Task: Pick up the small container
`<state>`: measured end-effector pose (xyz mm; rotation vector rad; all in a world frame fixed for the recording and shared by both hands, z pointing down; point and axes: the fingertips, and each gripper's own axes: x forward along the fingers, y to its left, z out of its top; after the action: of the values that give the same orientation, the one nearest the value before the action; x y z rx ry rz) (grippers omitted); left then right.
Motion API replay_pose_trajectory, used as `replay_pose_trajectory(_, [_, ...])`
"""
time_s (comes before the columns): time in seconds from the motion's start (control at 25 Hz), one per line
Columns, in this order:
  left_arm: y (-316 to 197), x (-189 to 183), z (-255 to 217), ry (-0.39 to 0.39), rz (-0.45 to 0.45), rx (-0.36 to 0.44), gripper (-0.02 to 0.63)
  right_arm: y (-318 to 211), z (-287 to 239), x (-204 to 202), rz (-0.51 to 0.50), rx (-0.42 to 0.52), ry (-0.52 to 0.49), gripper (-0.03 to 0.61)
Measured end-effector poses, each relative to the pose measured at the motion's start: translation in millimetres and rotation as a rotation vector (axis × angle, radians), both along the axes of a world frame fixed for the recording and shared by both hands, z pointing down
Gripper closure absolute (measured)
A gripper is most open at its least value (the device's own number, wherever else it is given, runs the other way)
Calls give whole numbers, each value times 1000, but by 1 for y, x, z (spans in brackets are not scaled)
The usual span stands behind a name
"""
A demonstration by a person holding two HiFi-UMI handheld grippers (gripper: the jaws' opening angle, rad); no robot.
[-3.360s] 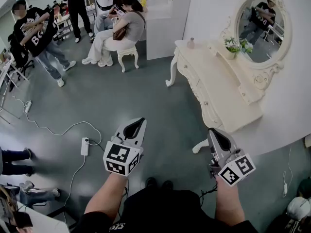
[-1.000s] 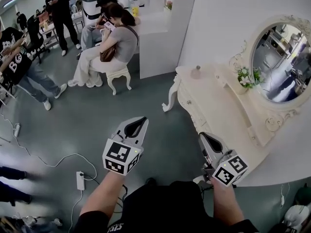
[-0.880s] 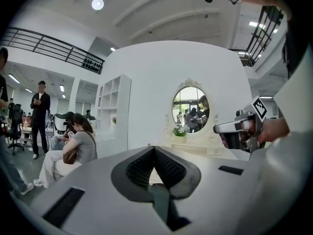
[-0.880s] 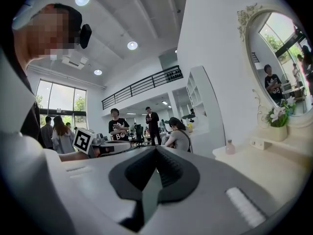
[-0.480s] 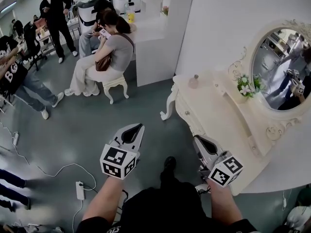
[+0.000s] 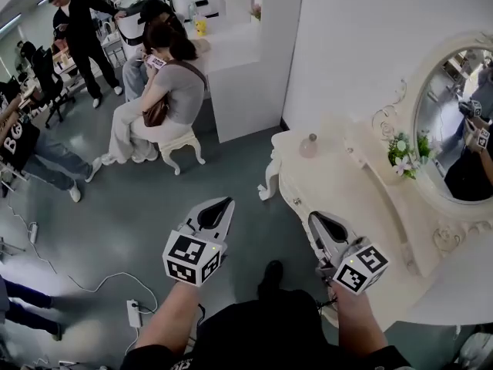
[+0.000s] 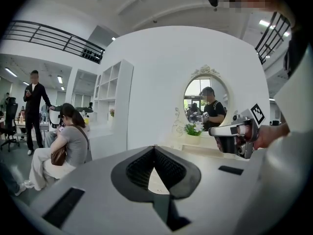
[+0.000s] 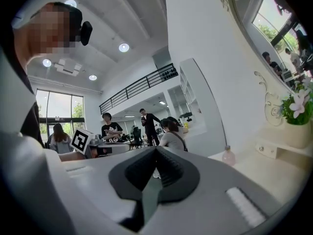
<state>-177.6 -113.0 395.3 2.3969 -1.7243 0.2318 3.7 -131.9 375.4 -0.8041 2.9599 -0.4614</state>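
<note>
The small container is a pale pink bottle with a stopper. It stands at the far left corner of the white dressing table and also shows in the right gripper view. My left gripper hangs over the grey floor, left of the table, jaws shut with nothing between them. Over the table's near front edge, my right gripper is likewise shut and holds nothing. Both are well short of the bottle.
A potted flower and an oval mirror stand at the table's back. A seated person on a white stool and a white partition lie beyond. A power strip and its cables lie on the floor at the left.
The view has swung and closed in on the dressing table, which now fills the right side. Both grippers stay shut and keep their places in front of the body.
</note>
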Motion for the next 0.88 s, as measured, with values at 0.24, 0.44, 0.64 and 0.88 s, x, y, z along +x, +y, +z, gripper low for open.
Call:
replay_pose_trajectory(0.24, [-85, 23, 2, -16, 21, -36, 609, -86, 5, 18, 6, -34, -17, 568])
replay_pose_trajectory(0.44, [-138, 45, 4, -23, 48, -58, 609, -138, 8, 33, 15, -48, -21, 568])
replay_pose_trajectory(0.64, [-167, 57, 7, -26, 64, -74, 609, -165, 5, 37, 15, -51, -22, 568])
replay_pose_trajectory(0.88, [-199, 56, 10, -19, 105, -74, 609, -188, 8, 34, 41, -62, 7, 568])
